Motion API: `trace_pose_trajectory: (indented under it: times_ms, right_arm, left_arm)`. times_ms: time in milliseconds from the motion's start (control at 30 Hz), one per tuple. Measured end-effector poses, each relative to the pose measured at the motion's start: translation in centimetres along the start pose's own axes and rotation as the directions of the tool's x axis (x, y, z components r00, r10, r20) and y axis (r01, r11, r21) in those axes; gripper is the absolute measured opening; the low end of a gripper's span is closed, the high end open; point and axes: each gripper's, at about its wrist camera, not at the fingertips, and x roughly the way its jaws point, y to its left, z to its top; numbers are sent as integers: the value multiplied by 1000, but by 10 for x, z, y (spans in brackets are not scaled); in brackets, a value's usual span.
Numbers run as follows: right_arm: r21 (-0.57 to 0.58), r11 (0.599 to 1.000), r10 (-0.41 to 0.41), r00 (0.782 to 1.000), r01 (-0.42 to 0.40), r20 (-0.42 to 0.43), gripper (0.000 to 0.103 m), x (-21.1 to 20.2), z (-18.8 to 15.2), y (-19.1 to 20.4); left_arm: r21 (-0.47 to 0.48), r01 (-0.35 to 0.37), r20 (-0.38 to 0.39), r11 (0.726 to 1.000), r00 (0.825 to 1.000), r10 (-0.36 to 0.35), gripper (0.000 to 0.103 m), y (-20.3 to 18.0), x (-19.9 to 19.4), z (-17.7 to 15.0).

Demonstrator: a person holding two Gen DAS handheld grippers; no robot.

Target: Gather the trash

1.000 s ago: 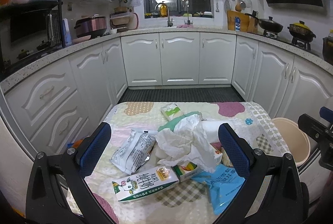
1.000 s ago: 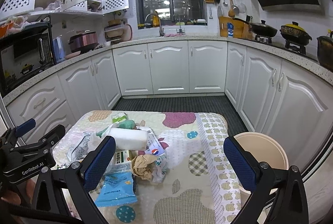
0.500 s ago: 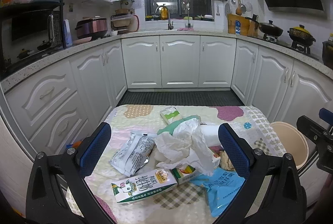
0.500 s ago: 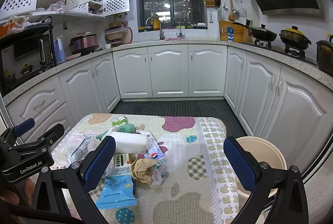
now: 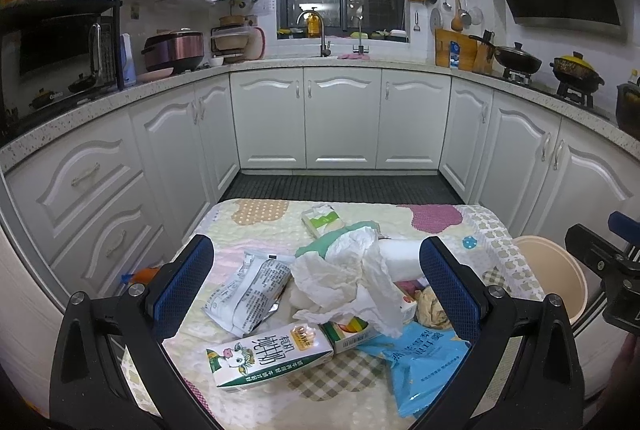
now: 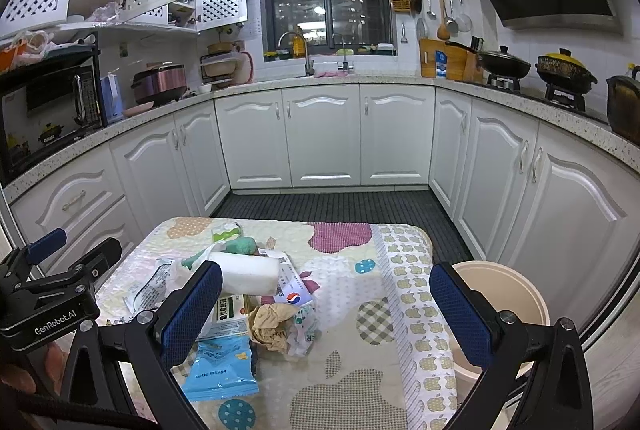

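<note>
A heap of trash lies on a small table with a patterned cloth [image 5: 256, 214]. In the left wrist view I see a milk carton [image 5: 270, 356], a silver wrapper [image 5: 246, 294], crumpled white paper [image 5: 344, 278], a blue packet [image 5: 424, 358] and a small green-white carton [image 5: 322, 220]. In the right wrist view I see the blue packet [image 6: 222, 366], a brown paper wad [image 6: 272, 324] and a white roll [image 6: 248, 272]. My left gripper [image 5: 316, 290] is open above the heap. My right gripper [image 6: 326, 310] is open above the table's right half. A beige bin [image 6: 508, 294] stands right of the table.
White kitchen cabinets [image 5: 344, 118] ring the room, with a dark ribbed floor mat [image 5: 344, 188] beyond the table. The bin also shows in the left wrist view [image 5: 556, 270]. A sink and window sit at the back; pots sit on the stove at right.
Both grippers have drawn back and risen slightly, so the table and trash sit a little lower in view. Nothing was grasped or moved.
</note>
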Motion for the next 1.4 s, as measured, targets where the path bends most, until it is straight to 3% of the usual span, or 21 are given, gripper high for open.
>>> trace_pose_trajectory:
  times_ms: [1400]
  right_arm:
    - [5,1000,-2,1000,2,-20,103,3,-6,-1]
  left_arm:
    - [-4,-23,-8,1000,1000,23,102,-1,2,-11]
